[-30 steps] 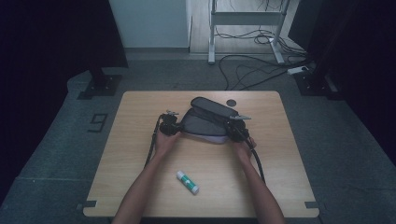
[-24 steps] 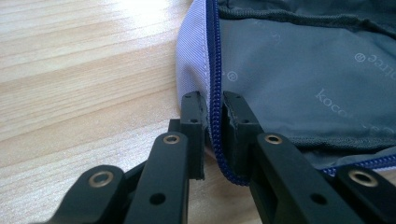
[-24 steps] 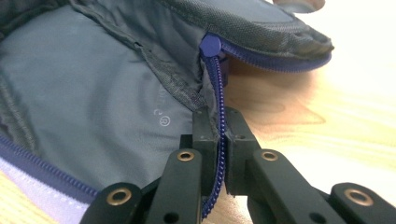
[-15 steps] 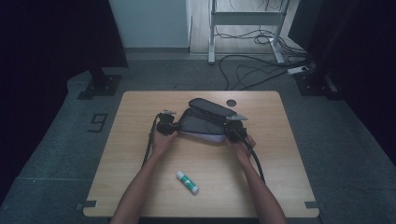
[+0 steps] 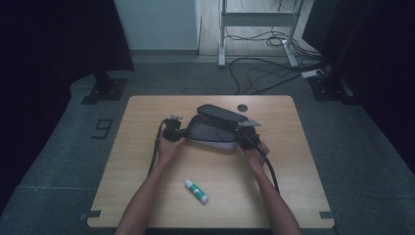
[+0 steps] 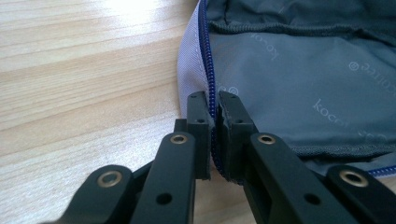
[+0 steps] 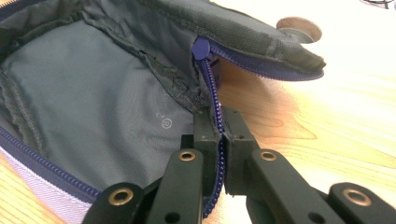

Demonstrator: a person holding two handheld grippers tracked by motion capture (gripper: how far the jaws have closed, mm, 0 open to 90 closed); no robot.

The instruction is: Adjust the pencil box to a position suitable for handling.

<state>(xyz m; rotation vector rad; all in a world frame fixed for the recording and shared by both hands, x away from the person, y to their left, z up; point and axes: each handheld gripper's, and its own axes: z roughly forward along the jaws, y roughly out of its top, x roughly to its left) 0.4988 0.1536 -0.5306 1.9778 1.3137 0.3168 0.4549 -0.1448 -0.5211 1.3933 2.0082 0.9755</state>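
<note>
A grey fabric pouch [image 5: 215, 128] with a blue zip lies open in the middle of the wooden table [image 5: 142, 166], its lid flap raised at the back. My left gripper [image 5: 183, 133] is at the pouch's left end. In the left gripper view the jaws have just been closing and my left gripper [image 6: 214, 105] is shut on the zip edge of the pouch [image 6: 289, 70]. At the pouch's right end, my right gripper [image 5: 242, 135] is also shut. In the right gripper view my right gripper [image 7: 219, 119] pinches the zip edge just below the blue slider [image 7: 201, 48].
A white glue stick with a green end [image 5: 196, 190] lies near the front of the table, between my forearms. A round cable hole [image 5: 242, 107] sits behind the pouch. Black cables trail from both grippers along the forearms. A metal stand and floor cables lie beyond the table.
Hardly anything differs: both hands stay at the pouch's two ends, and the glue stick lies where it was.
</note>
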